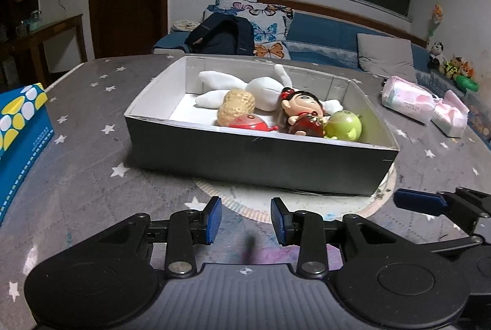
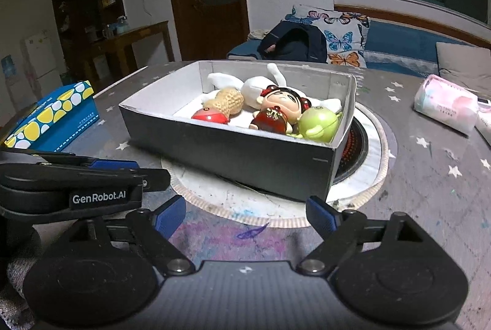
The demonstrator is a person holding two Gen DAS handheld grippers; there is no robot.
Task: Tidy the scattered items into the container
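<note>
All the toys sit in the box (image 1: 245, 158) on the counter (image 1: 92, 176) right now: white plush (image 1: 260, 90), peanut (image 1: 236, 106), red toy (image 1: 248, 122), doll (image 1: 302, 110) and green toy (image 1: 343, 124), packed together. My left fingers (image 1: 245, 218) are partly spread with nothing between them, my right fingers (image 2: 247, 215) spread wide, also empty. Both hover low in front of the box. Blue tissue box (image 2: 52, 118) off to the left, pink tissue packs (image 1: 408, 100) on the right.

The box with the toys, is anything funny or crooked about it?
Yes. The box sits askew over a round ringed opening in the table, leaving part uncovered at its right end. The toys lie piled inside, none spilled.
</note>
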